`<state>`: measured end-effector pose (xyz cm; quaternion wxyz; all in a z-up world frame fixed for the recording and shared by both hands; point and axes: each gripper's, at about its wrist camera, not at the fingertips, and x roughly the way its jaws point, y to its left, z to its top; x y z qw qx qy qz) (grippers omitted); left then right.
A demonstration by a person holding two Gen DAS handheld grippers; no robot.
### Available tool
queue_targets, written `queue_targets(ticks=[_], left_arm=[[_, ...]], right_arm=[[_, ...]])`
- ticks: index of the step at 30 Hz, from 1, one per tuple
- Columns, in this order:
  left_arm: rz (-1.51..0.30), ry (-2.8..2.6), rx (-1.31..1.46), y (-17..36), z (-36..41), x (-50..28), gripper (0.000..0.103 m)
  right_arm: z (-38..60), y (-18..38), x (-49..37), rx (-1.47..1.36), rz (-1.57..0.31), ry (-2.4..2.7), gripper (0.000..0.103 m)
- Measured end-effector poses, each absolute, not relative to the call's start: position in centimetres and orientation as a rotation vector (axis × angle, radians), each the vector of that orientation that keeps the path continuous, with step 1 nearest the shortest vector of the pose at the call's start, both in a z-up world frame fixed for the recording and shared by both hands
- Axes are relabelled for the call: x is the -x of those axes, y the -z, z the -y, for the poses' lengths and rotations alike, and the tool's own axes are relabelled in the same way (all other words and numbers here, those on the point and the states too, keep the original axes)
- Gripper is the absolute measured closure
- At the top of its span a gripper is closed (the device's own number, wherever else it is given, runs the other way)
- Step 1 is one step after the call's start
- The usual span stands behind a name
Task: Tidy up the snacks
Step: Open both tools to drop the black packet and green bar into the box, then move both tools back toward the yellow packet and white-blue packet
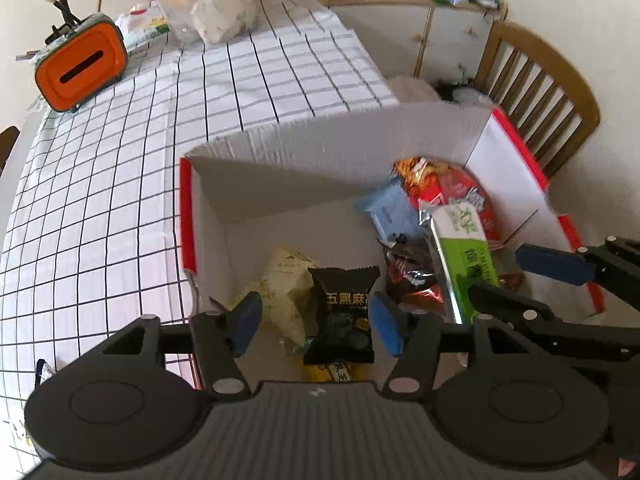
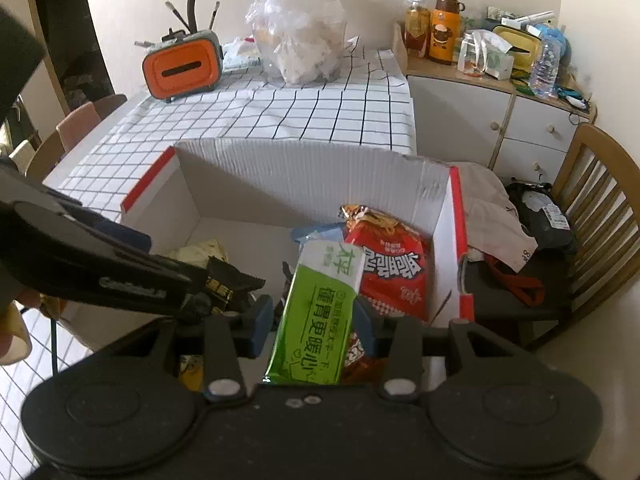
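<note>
A white cardboard box (image 1: 320,148) with red edges stands on the checked tablecloth. My left gripper (image 1: 316,324) hangs open over its near left part. A black snack packet (image 1: 344,300) lies below, between the blue pads (image 1: 248,320) and clear of both. A pale yellow packet (image 1: 288,280) lies next to it. My right gripper (image 2: 313,322) is shut on a green and white packet (image 2: 320,312), which is tilted up over the box's right side. A red bag (image 2: 392,268) and a light blue packet (image 1: 388,212) lie at the box's right wall.
An orange tissue box (image 1: 80,68) and a clear plastic bag (image 1: 208,0) stand at the table's far end. A wooden chair (image 2: 592,216) with clothes and a dark bag is to the right of the box. Behind it is a cabinet (image 2: 460,120) with bottles on top.
</note>
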<state>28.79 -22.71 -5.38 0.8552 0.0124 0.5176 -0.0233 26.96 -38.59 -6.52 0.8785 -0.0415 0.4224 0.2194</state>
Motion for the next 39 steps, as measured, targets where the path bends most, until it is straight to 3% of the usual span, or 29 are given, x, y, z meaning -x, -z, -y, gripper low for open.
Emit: queue_targets(ticks=[12, 18, 20, 22, 32, 39], left_arm=[[-0.975, 0.068, 0.02, 1.9, 20.5, -25.2, 0.03], [-0.917, 0.06, 0.025, 0.6, 18.5, -22.9, 0.026], [-0.893, 0.055, 0.021, 0.2, 17.7, -22.0, 0.024], [-0.869, 0.053, 0.021, -0.1, 16.7, -21.0, 0.02], [-0.766, 0.031, 0.042, -0.6, 11.0, -16.7, 0.014], [-0.753, 0.032, 0.043, 0.2, 5.6, -14.0, 0.012]], right_arm=[[38.0, 3.5, -24.8, 0.046, -0.837, -0.478, 0.051], [37.1, 2.2, -23.7, 0.022, -0.813, -0.497, 0.039], [36.6, 1.9, -23.2, 0.022, -0.801, -0.498, 0.023], [36.1, 1.6, -22.7, 0.02, -0.784, -0.504, 0.018], [32.1, 0.6, -20.8, 0.004, -0.754, -0.546, 0.002], [27.7, 0.7, -19.2, 0.015, -0.744, -0.607, 0.0]])
